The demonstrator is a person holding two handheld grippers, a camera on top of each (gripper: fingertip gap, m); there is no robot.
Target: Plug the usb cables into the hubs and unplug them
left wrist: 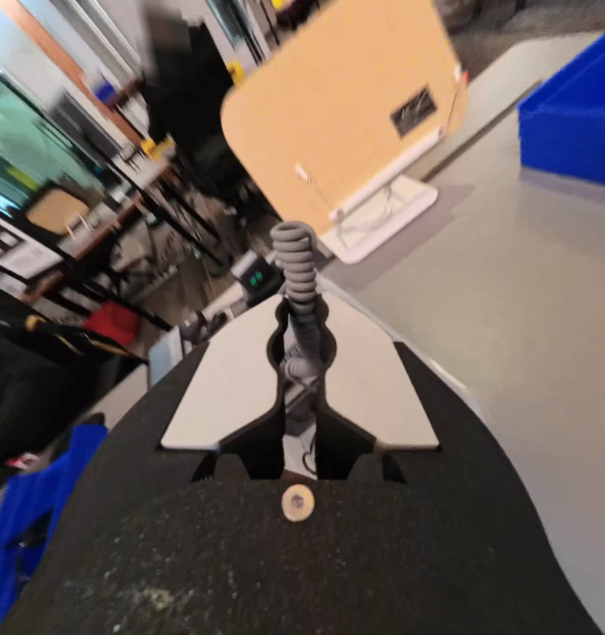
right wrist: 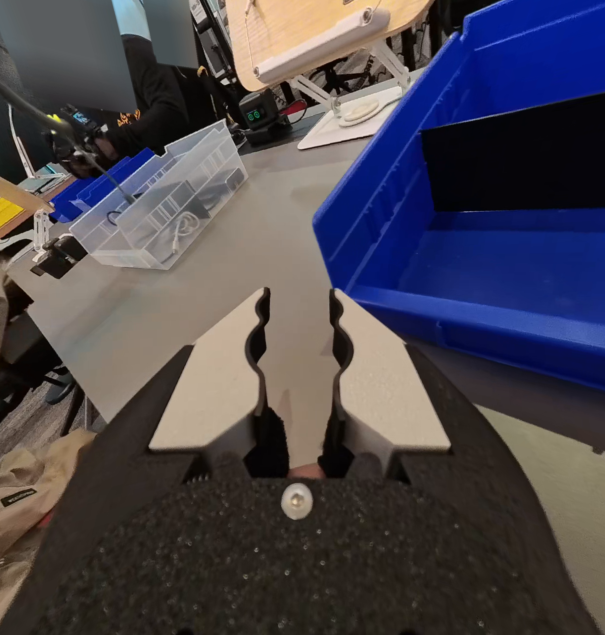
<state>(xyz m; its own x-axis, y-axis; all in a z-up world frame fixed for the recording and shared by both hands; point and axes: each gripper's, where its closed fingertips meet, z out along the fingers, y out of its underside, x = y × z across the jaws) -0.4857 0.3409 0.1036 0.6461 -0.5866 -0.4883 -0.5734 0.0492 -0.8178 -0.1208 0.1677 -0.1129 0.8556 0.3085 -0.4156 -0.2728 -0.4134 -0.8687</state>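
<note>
In the left wrist view my left gripper is shut on a grey coiled cable that sticks out past the fingertips; the picture is motion-blurred. In the right wrist view my right gripper is open and empty, low over the grey table, beside the corner of a big blue bin. A clear plastic bin at the far left holds dark flat boxes and a white cable. A blurred dark gripper hovers above it, with a thin cable running down into the bin.
A tilted wooden board on a white stand is at the back; it also shows in the left wrist view. A small black device with green lights sits beside it. Low blue trays lie behind the clear bin. A person sits beyond the table. Tip to tip, the grippers are about 45 centimeters apart.
</note>
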